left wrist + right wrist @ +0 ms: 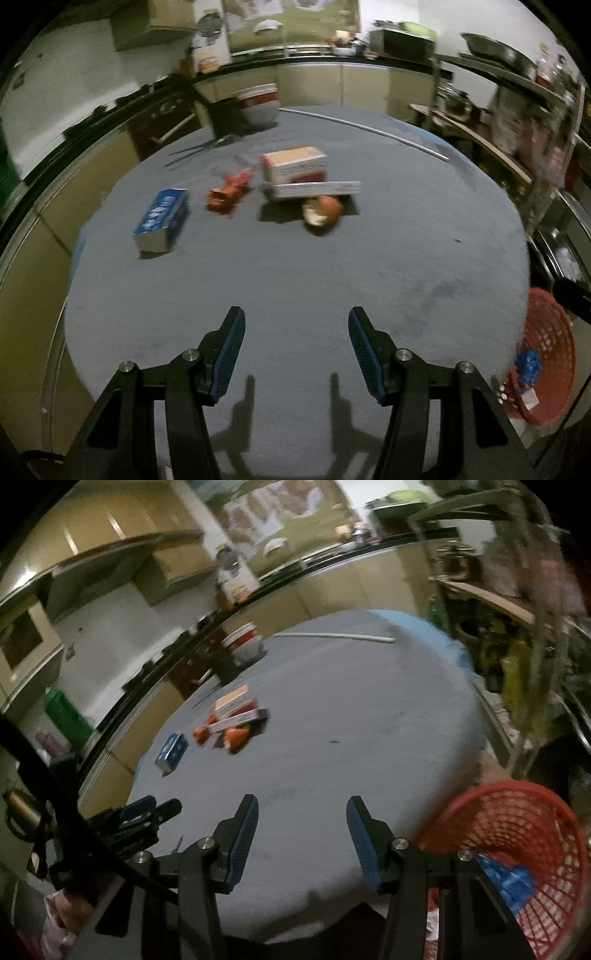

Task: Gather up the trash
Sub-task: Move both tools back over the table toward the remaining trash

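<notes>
On the grey table (pixel 295 280) lie a blue box (pixel 162 219), a crumpled orange wrapper (pixel 229 192), a red-and-white carton (pixel 295 164) on a flat white box (pixel 314 189), and an orange-white wrapper (pixel 321 210). They also show far off in the right wrist view: the blue box (pixel 171 752), the carton (pixel 236 701), the wrapper (pixel 236 736). My left gripper (pixel 295 325) is open and empty, well short of them. My right gripper (pixel 301 812) is open and empty over the table's near edge. A red basket (pixel 517 849) holding a blue box (pixel 509 882) sits at its right; the basket also shows in the left wrist view (pixel 546 362).
A thin white rod (pixel 369 129) lies along the table's far edge. A dark chair (pixel 229 114) stands behind the table. Kitchen counters run along the back and cluttered shelves (pixel 517 129) on the right. The left gripper (pixel 140 816) shows at the left of the right wrist view.
</notes>
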Motion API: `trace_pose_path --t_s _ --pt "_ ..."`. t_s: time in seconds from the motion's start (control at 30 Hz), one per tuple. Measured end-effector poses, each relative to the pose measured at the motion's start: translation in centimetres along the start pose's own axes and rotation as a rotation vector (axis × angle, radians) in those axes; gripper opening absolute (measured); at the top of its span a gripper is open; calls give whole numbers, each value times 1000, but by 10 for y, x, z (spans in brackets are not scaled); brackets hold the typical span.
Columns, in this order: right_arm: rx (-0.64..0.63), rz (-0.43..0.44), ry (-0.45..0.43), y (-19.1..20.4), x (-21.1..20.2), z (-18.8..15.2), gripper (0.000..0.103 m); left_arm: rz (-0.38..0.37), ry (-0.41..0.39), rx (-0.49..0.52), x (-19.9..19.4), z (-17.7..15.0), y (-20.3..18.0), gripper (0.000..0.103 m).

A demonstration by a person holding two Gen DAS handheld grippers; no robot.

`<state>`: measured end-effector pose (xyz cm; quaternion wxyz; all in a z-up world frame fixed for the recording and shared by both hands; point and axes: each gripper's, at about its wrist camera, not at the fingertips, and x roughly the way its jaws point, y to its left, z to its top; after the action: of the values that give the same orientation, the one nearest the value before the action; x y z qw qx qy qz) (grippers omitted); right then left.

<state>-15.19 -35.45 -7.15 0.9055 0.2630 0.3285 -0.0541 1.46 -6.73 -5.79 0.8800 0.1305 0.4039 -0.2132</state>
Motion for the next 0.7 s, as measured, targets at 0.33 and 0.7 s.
trace_pose_path --t_s 0.33,0.7 --pt "-104 75 59 56 50 17 54 41 -6 -46 10 5 30 59" --pt "-167 124 106 91 95 30 54 62 12 -88 28 10 55 59"
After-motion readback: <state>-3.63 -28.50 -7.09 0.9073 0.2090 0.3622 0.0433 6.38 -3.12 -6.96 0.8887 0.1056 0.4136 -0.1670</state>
